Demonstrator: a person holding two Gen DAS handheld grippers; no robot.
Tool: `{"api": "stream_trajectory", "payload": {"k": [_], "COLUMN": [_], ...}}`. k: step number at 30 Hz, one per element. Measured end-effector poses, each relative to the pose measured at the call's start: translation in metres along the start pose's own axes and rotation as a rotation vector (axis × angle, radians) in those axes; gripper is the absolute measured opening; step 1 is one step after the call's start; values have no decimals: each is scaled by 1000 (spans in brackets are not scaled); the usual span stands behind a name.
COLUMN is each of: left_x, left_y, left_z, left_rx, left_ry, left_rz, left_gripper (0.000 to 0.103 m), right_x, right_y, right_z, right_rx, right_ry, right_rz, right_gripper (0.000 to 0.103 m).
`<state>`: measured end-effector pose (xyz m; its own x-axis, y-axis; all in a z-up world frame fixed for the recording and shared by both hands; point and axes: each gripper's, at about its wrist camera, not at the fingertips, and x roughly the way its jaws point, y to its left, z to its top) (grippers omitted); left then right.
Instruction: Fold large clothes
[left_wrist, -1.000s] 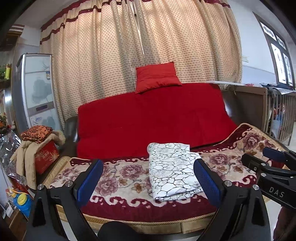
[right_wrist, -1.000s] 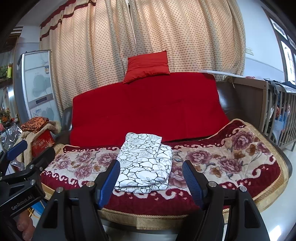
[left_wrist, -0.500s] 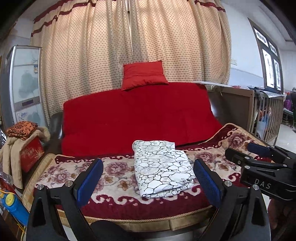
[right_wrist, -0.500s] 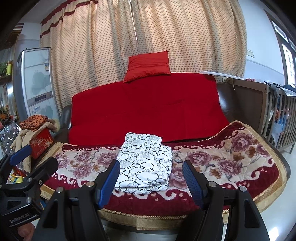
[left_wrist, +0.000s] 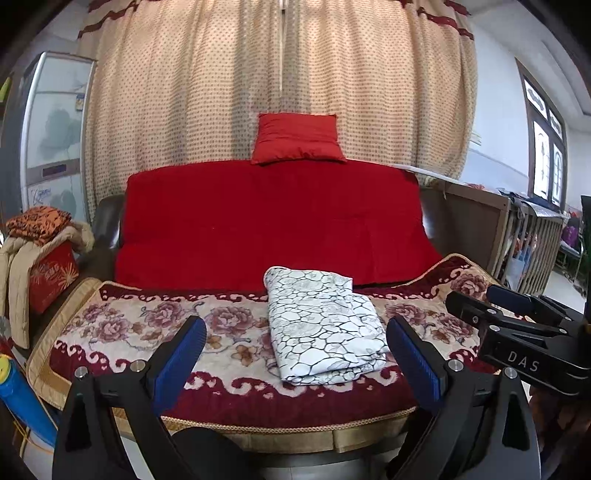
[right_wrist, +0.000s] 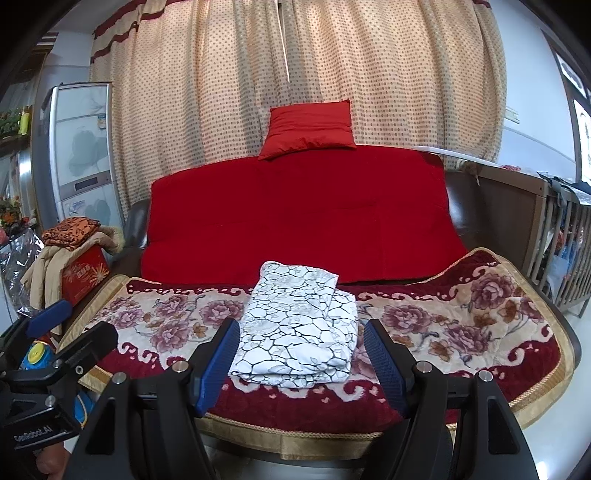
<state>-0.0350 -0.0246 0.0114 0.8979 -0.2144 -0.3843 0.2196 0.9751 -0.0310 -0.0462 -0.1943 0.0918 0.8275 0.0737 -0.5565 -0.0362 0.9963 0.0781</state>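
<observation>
A white garment with a black crackle pattern (left_wrist: 321, 325) lies folded in a neat rectangle on the floral seat cover (left_wrist: 147, 325) of the sofa; it also shows in the right wrist view (right_wrist: 299, 332). My left gripper (left_wrist: 295, 354) is open and empty, held back from the sofa's front edge. My right gripper (right_wrist: 301, 358) is open and empty too, in front of the folded garment and apart from it. The right gripper shows at the right of the left wrist view (left_wrist: 517, 317), and the left gripper shows at the lower left of the right wrist view (right_wrist: 55, 343).
A red sofa back (left_wrist: 273, 221) with a red cushion (left_wrist: 297, 138) on top stands before dotted curtains. A red box with a beige coat and orange cloth (left_wrist: 40, 251) stands left. A wooden cot (left_wrist: 532, 236) stands right. A blue toy (left_wrist: 18, 398) is at lower left.
The left wrist view has swung left and back, so the folded garment now sits more to the right in it. The right gripper has barely moved. Both grippers stay open.
</observation>
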Motion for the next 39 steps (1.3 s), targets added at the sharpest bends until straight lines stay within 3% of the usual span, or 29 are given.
{"api": "stream_trajectory", "payload": {"k": [8, 18, 39], "left_x": [-1, 0, 27], "left_y": [26, 32, 6], "left_z": [-4, -5, 8], "left_rx": [-38, -50, -28], "left_ry": [5, 1, 39], "left_rz": [25, 31, 47], "left_gripper": [98, 98, 98], "right_x": [7, 8, 22], "right_y": [28, 38, -1], "right_z": [-1, -1, 1], "right_rx": [-38, -55, 3], "right_ry": [15, 18, 27], "right_rz": [21, 25, 15], "right_gripper": [73, 73, 73]}}
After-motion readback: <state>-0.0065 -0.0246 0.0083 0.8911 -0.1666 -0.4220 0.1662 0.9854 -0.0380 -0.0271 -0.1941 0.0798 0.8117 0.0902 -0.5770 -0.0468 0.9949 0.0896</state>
